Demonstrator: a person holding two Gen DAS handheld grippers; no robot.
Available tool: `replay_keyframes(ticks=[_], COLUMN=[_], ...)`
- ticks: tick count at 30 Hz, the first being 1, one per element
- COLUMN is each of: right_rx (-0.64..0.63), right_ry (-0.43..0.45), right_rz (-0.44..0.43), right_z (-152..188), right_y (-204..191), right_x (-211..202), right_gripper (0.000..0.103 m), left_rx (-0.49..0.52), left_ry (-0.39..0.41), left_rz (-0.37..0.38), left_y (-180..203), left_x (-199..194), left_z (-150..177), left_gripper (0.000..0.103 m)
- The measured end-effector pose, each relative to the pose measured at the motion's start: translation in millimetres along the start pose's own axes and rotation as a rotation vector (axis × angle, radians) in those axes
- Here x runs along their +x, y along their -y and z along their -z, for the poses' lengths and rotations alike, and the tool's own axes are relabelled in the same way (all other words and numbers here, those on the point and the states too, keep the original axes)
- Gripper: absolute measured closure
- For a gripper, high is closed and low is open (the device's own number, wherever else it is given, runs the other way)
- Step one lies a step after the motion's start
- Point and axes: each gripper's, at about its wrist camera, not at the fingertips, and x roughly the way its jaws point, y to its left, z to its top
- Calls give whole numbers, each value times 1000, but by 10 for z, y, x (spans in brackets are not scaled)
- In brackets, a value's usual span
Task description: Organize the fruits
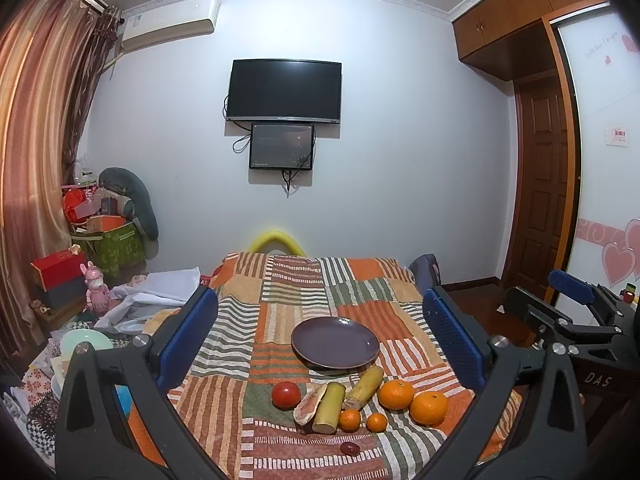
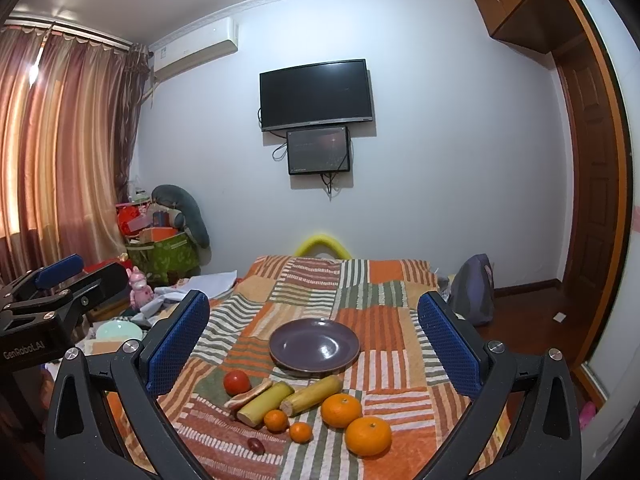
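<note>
Both the left tongs (image 1: 320,344) and right tongs (image 2: 316,344) gape wide and empty above the bed (image 2: 384,320), where firm, roll-prone oranges (image 2: 368,430) at 5 o'clock of the empty plate (image 2: 314,345) probably suit a gentle grip across their middles.

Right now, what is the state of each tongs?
Left tongs: open, holding nothing.
Right tongs: open, holding nothing.

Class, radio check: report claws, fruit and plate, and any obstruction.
Left claw open, empty. Right claw open, empty. Plate bare; fruit on the cloth beside it. Nothing in the way.
</note>
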Motion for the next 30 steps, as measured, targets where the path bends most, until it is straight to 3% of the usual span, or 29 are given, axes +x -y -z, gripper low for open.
replay_keyframes(ticks=[30], right_rx=[-9], right_ry=[1], right_rz=[4], right_z=[12], right_y=[-13], right_x=[-13], right_gripper=[0], left_rx=[0], left_ry=[-16], left_rz=[8], left_y=[31], left_x=[47], left_z=[-4], left_gripper=[0])
